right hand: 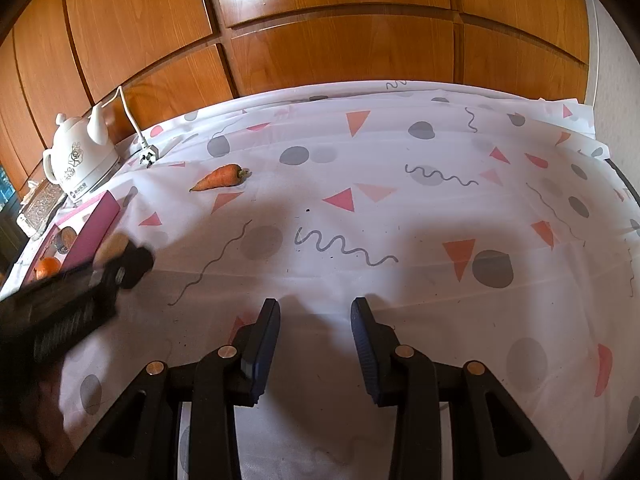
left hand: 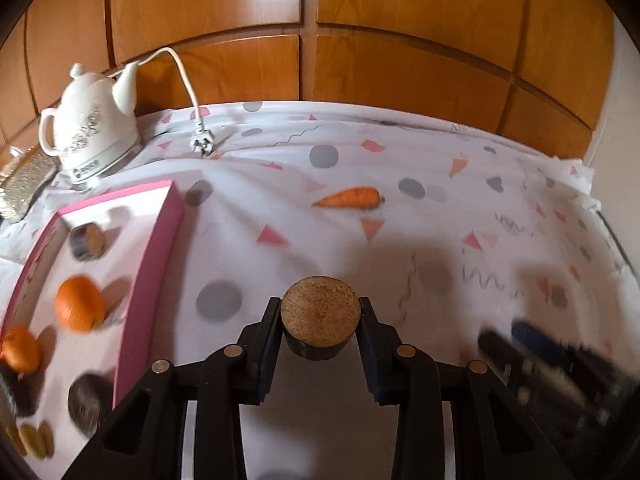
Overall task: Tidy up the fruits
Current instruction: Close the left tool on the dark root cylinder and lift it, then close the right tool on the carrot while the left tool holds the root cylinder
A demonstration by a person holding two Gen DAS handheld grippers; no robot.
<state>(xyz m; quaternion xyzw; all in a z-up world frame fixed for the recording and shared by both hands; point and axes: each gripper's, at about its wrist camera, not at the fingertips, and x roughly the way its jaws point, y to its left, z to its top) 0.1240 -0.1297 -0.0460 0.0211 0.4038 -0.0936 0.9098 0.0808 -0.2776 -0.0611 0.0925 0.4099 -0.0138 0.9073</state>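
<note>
My left gripper (left hand: 320, 312) is shut on a round brown, dark-skinned fruit piece (left hand: 319, 316) and holds it above the cloth, right of the pink box (left hand: 156, 248). The box holds two oranges (left hand: 79, 303), dark round pieces (left hand: 87, 241) and small yellow pieces (left hand: 32, 438). A carrot (left hand: 349, 198) lies on the cloth further back; it also shows in the right wrist view (right hand: 218, 178). My right gripper (right hand: 314, 312) is open and empty over the cloth. The left gripper (right hand: 116, 256) shows blurred at the left of the right wrist view.
A white kettle (left hand: 90, 128) with its cord and plug (left hand: 202, 144) stands at the back left. A glittery object (left hand: 24, 184) lies beside it. Wooden cabinet doors (left hand: 304, 40) rise behind the table. The patterned cloth (right hand: 400, 240) covers the table.
</note>
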